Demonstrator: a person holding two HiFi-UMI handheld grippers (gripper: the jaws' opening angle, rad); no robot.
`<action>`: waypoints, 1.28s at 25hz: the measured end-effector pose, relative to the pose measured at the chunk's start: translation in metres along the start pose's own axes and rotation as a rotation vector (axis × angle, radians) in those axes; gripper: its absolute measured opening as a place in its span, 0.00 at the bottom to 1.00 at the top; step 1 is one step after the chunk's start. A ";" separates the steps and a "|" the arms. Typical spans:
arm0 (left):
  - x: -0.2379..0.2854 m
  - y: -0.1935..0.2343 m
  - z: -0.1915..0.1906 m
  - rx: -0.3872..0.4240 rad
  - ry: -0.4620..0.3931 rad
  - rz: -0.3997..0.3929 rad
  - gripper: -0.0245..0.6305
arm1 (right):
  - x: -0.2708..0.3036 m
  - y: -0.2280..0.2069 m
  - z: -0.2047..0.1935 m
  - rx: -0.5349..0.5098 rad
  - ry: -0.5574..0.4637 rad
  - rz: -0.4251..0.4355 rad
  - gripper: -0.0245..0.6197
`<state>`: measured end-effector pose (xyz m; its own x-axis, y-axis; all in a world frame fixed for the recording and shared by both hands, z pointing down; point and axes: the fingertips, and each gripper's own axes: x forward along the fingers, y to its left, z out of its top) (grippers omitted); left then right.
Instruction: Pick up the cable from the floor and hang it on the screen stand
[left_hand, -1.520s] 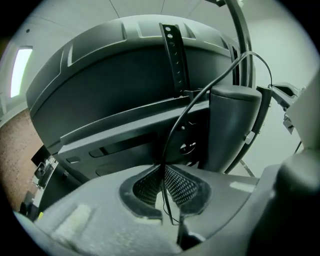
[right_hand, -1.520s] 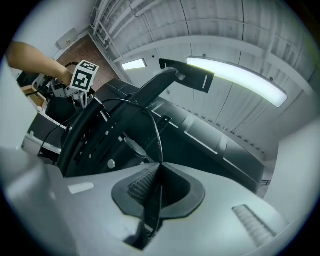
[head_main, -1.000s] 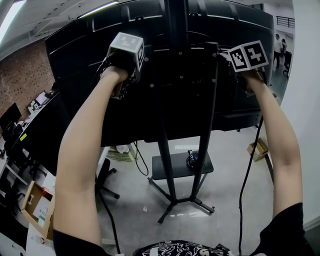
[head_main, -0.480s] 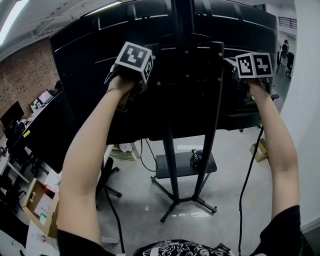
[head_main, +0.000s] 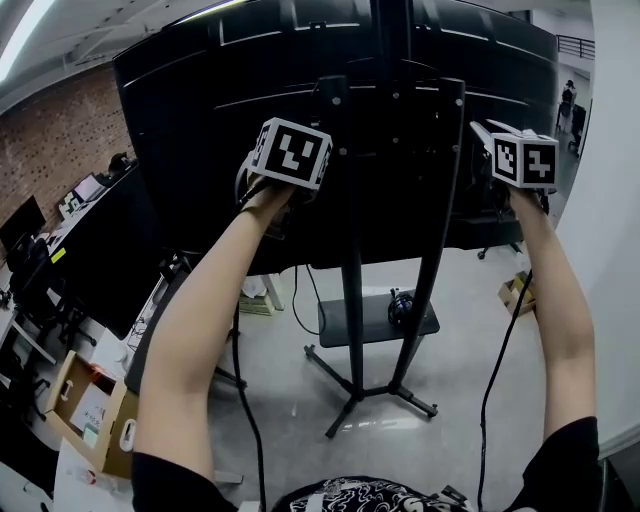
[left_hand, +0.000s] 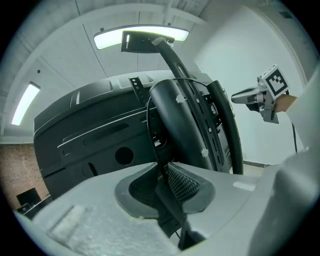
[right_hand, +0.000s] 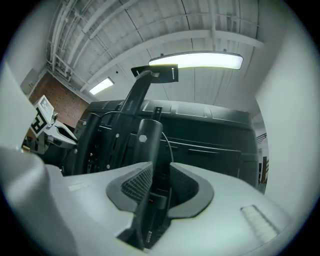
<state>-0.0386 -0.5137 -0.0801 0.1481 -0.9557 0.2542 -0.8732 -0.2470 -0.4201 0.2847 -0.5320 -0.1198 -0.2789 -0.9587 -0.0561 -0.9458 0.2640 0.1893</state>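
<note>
Both arms reach up to the back of a large black screen (head_main: 200, 120) on its black screen stand (head_main: 352, 280). The thin black cable (head_main: 497, 360) hangs from my right gripper (head_main: 522, 158) to the floor, and another strand (head_main: 243, 390) drops below my left gripper (head_main: 290, 155). In the left gripper view, the cable (left_hand: 149, 112) runs down through the left gripper (left_hand: 162, 182); its jaws are opening and no longer pinch it. The right gripper (right_hand: 157, 182) is opening wide, with the cable (right_hand: 170, 146) and a stand upright (right_hand: 147, 145) between its pads.
The stand carries a low shelf (head_main: 345, 325) holding a dark coiled item (head_main: 400, 305). Cardboard boxes (head_main: 80, 410) and desks with monitors (head_main: 30, 240) fill the left side. A white wall (head_main: 610, 250) is close on the right, with a small box (head_main: 520, 292) on the floor near it.
Both grippers sit lower against the screen's back than before. The left gripper has shifted right toward the stand's uprights, and the cable strand below it now shows.
</note>
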 end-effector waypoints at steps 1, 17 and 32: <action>-0.003 0.001 -0.002 -0.002 -0.015 0.005 0.14 | -0.005 0.007 -0.001 -0.001 -0.001 0.004 0.21; -0.055 -0.061 -0.070 -0.108 -0.160 -0.142 0.05 | -0.085 0.161 -0.071 0.058 0.044 0.116 0.05; -0.118 -0.166 -0.114 -0.170 -0.235 -0.348 0.04 | -0.161 0.255 -0.127 0.163 0.114 0.122 0.05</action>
<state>0.0360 -0.3414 0.0586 0.5307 -0.8356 0.1421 -0.8137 -0.5492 -0.1905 0.1092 -0.3237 0.0624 -0.3809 -0.9219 0.0708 -0.9232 0.3834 0.0268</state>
